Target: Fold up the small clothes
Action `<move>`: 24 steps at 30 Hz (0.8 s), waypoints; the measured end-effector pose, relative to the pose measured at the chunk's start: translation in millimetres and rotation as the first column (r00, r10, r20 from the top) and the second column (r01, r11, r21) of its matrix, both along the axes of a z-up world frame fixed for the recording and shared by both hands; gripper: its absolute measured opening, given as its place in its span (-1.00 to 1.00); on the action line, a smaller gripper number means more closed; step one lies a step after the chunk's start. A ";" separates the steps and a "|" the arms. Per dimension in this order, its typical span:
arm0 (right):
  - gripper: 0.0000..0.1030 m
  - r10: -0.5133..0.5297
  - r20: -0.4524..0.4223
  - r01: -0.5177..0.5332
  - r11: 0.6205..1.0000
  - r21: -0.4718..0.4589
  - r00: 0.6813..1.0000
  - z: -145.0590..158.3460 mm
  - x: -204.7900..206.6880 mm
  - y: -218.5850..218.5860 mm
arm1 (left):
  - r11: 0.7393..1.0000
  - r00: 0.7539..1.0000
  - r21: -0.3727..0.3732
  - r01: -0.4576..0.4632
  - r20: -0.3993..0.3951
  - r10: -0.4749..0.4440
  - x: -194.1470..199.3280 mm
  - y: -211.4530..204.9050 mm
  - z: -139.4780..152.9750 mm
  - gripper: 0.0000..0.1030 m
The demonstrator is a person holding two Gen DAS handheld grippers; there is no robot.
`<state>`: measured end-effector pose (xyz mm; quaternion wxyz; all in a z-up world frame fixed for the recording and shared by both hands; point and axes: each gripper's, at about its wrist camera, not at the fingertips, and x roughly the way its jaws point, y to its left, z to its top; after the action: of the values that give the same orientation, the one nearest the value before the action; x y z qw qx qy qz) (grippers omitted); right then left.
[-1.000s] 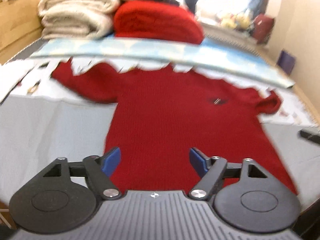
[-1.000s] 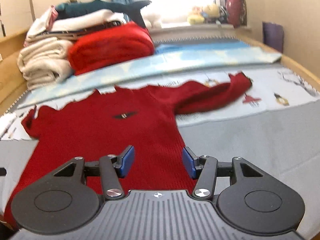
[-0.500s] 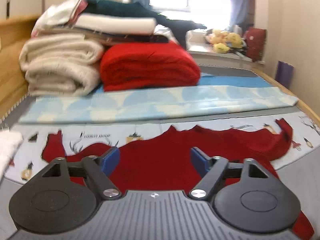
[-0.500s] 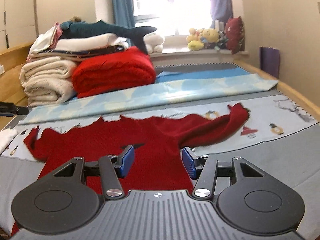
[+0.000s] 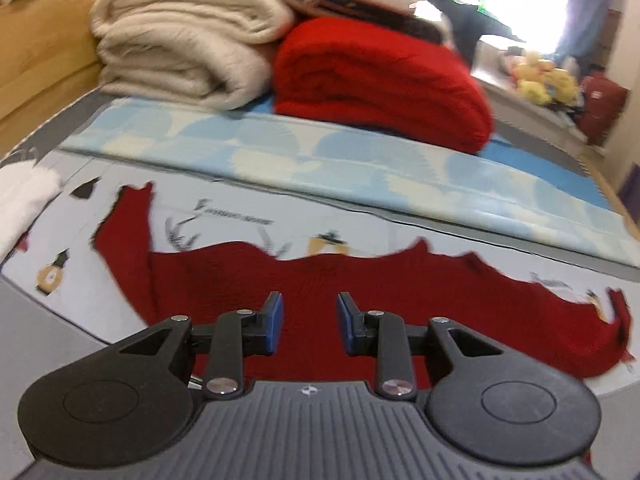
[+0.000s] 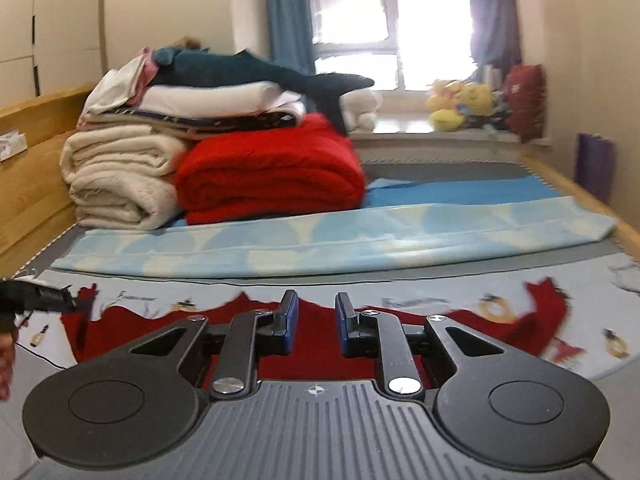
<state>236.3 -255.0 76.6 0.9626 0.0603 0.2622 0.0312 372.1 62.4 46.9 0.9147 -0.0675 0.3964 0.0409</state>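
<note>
sweater: red knit sweater (image 5: pixel 400 292), spread flat across the near part of the bed (image 6: pixel 460 276), on the printed sheet (image 5: pixel 224 220)
sleeves: one sleeve (image 5: pixel 128 240) runs out toward the bed's left edge, the other sleeve (image 6: pixel 548 304) toward the right edge, cuff turned up
left gripper: left gripper (image 5: pixel 308 322) sits low over the sweater's body, tilted down at it
left fingers: blue fingers (image 5: pixel 274 322) closing, a narrow gap remains; only sweater knit shows behind the gap, cannot tell if any cloth is pinched
right gripper: right gripper (image 6: pixel 314 324) over the sweater near its collar edge, pointing shallower, toward the window (image 6: pixel 400 40)
right fingers: blue fingers (image 6: pixel 290 322) closing, small gap; red cloth shows behind and below, pinch not confirmed
far end of bed: folded red blanket (image 6: pixel 272 172) beside a cream blanket (image 6: pixel 120 180), touching; more folded linen and a dark plush shark (image 6: pixel 260 74) stacked on top
middle of bed: pale blue quilt (image 6: pixel 340 236) folded in a strip across the bed, between the blankets and the sweater
left edge: white cloth (image 5: pixel 24 204) just beside the left sleeve; wooden bed frame (image 5: pixel 44 56) behind
windowsill: yellow plush toys (image 6: pixel 460 104), blurred
</note>
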 end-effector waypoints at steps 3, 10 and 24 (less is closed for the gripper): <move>-0.57 0.072 -0.028 -0.072 0.997 0.022 0.997 -14.3 35.5 16.8 | 0.998 0.998 0.019 -0.064 -0.026 0.065 10.3 18.9 -11.2 -0.37; -0.56 0.144 -0.148 -0.141 0.989 0.032 0.978 -59.5 70.1 45.5 | 0.985 0.982 0.078 -0.153 -0.096 0.160 38.2 53.0 -34.3 -0.15; -0.38 0.154 -0.192 -0.153 0.988 0.023 0.969 -76.5 97.2 41.7 | 0.955 0.935 0.158 -0.250 -0.217 0.280 72.3 107.1 -81.9 0.63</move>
<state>333.5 -213.3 0.2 0.9271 0.0464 0.3581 0.1006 444.5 169.4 -35.0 0.8493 -0.0564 0.4865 0.1970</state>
